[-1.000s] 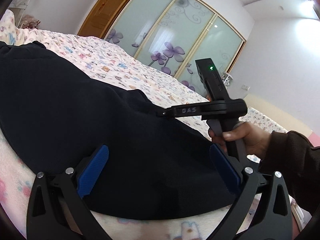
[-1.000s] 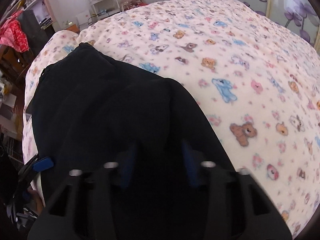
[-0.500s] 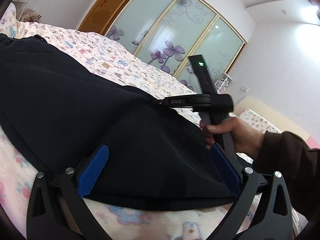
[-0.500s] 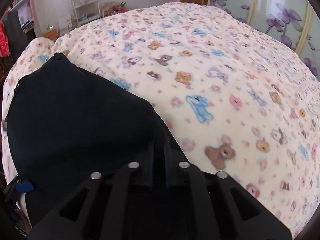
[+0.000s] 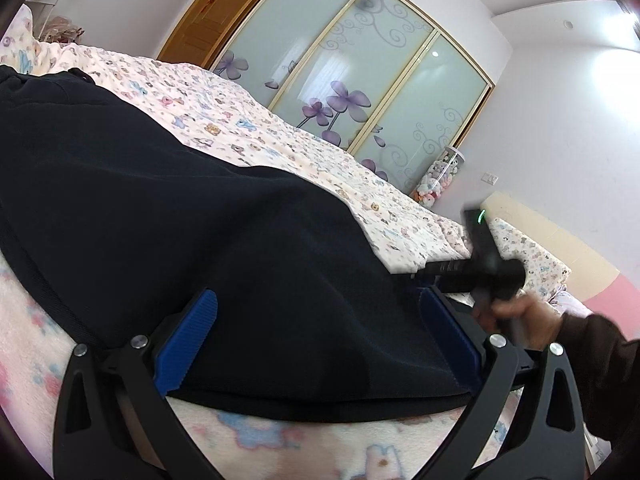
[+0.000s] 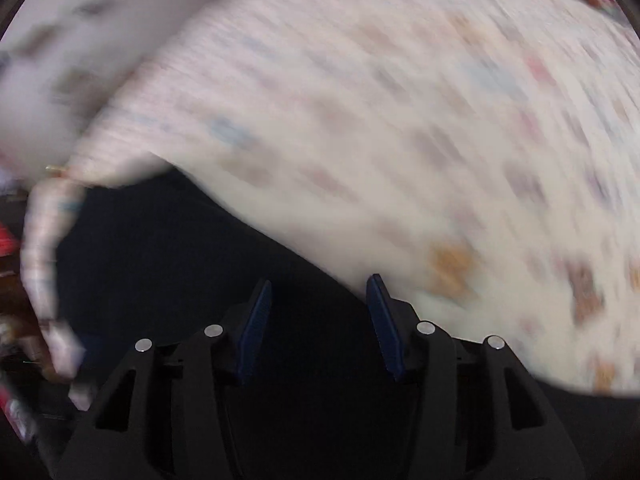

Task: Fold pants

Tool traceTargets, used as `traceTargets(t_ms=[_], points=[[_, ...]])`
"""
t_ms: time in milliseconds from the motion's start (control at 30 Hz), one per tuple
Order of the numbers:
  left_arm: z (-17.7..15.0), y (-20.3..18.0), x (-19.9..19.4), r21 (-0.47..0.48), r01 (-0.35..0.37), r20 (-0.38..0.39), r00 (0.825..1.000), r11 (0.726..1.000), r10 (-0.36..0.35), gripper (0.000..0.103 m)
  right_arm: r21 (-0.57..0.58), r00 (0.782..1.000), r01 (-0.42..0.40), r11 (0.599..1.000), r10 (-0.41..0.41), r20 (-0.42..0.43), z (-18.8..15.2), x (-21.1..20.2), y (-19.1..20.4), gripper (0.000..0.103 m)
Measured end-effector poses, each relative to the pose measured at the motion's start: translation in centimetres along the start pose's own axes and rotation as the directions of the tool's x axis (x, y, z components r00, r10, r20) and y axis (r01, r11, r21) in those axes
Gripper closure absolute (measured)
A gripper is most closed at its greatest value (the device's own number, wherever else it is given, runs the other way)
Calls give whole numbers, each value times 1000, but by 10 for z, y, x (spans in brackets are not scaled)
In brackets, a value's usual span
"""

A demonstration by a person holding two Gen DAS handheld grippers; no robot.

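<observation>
my left gripper point(image 5: 316, 344) sits low over the bed, its blue pads point(image 5: 188, 340) spread wide with the near hem of the pants point(image 5: 180, 208) lying between them, not pinched. i judge i hold it there, straddling the edge, so i can close on the cloth for the next fold. the pants lie flat on the blanket point(image 5: 280, 444), a dark slab running away from me toward the far left corner, where a bit of waistband or loop pokes up.

my right gripper point(image 6: 318, 320) has its jaws parted too, nothing between them that i can make out; its view is smeared with motion, so i take it to be swinging off the cloth, and dark fabric fills the space under it. in the left view the right tool sits at the pants' right edge, my hand point(image 5: 520, 316) around its handle.

nothing lies on the pants to block a fold. beyond them the blanket is open, with a pillow point(image 5: 532, 256) at the right. further off stand a tube of soft toys point(image 5: 440, 176), the sliding doors point(image 5: 360, 80) with purple flowers, and a wooden door point(image 5: 216, 16).
</observation>
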State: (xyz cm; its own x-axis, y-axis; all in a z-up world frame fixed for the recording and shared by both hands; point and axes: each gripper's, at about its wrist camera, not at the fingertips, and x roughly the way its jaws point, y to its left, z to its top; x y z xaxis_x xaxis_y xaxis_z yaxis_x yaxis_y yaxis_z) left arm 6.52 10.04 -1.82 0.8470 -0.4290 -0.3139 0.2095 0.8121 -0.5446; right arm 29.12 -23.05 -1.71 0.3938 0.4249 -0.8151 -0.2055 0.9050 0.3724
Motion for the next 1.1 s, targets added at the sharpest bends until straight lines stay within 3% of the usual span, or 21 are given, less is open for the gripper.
traceTargets(t_ms=[67,133,233,267,367,400,433,467,533,567,633,700,733,767,800,867,967,1100], points=[[0,0,-1,-2,5,1,1000,1000,-5,2,38,998,-11,999,9,68,-10,-22,-4,54],[-1,1,-4,-9,18,4,1000,1000,-18,2,42,990,-99,994,94,108,-26,-46,-4,49],[7,2,-12,-63,69,3,998,996,-69,2,51,981,-176,983,171,95,-62,-72,-13,44],[17,3,-19,-119,117,14,993,986,-116,2,53,976,-198,979,192,99,-78,-82,-19,44],[43,3,-35,-173,153,105,985,973,-136,2,96,973,-187,978,171,154,-116,-106,-45,41],[51,2,-36,-160,126,126,986,979,-106,2,131,977,-153,980,130,170,-128,-110,-58,37],[58,0,-35,-136,64,132,990,989,-46,2,177,979,-135,975,104,174,-143,-112,-75,39],[65,-1,-28,-106,-30,113,993,994,42,2,201,976,-154,967,118,181,-153,-115,-83,51],[67,3,-12,-78,-137,43,989,987,141,2,243,970,-157,957,103,222,-168,-136,-93,54],[64,8,-3,-74,-173,-5,985,982,173,2,248,963,-146,958,80,258,-175,-150,-96,52],[48,13,7,-34,-233,-41,972,972,232,2,290,929,-128,949,12,369,-195,-188,-110,48],[34,8,10,41,-266,-28,963,963,267,2,411,890,-100,906,-103,444,-214,-220,-138,41],[30,6,12,65,-280,-36,958,958,283,2,511,863,-108,853,-175,474,-231,-242,-164,41],[29,3,15,76,-294,-44,954,953,298,2,565,850,-112,817,-216,480,-240,-252,-179,41],[29,4,15,75,-295,-47,953,953,299,2,646,831,-128,752,-274,484,-256,-268,-202,41],[30,11,14,59,-282,-51,957,958,285,2,725,810,-189,662,-312,497,-274,-283,-230,42],[28,16,8,39,-256,-41,965,966,258,2,788,797,-206,579,-368,479,-288,-292,-258,42],[30,15,9,37,-256,-40,966,966,257,2,810,810,-172,560,-388,440,-280,-282,-264,46]])
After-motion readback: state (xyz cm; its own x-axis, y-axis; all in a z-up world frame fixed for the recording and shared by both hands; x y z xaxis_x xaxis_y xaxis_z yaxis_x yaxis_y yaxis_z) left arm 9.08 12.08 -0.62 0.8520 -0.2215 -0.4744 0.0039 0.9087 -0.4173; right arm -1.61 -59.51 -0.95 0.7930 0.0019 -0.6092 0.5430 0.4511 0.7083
